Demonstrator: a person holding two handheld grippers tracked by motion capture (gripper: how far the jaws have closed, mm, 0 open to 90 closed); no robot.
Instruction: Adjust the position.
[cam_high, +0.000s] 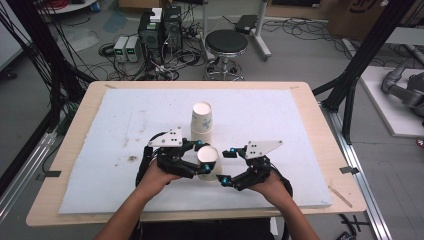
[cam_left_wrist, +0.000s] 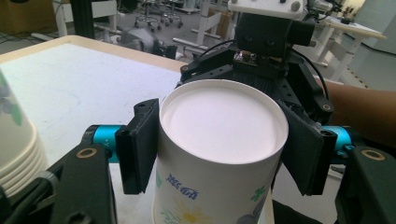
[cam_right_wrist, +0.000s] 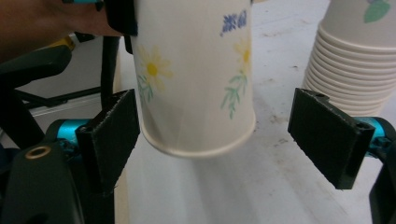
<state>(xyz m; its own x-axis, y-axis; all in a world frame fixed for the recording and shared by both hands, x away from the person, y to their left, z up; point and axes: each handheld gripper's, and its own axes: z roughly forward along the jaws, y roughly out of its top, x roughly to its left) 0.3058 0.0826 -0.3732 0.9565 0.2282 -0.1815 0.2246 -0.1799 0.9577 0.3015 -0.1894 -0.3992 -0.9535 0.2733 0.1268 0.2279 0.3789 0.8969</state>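
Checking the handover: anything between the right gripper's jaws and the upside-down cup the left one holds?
Nothing visible. The cup, clamped upside down by the left gripper, hangs clear of the table with its rim between the right gripper's open jaws, close to one and apart from the other. The stack of cups stands off to the side, beyond the gap.

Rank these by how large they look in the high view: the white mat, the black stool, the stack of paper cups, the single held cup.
1. White mat
2. Black stool
3. Stack of paper cups
4. Single held cup, clamped by the left gripper; only slightly smaller-looking than the stack.
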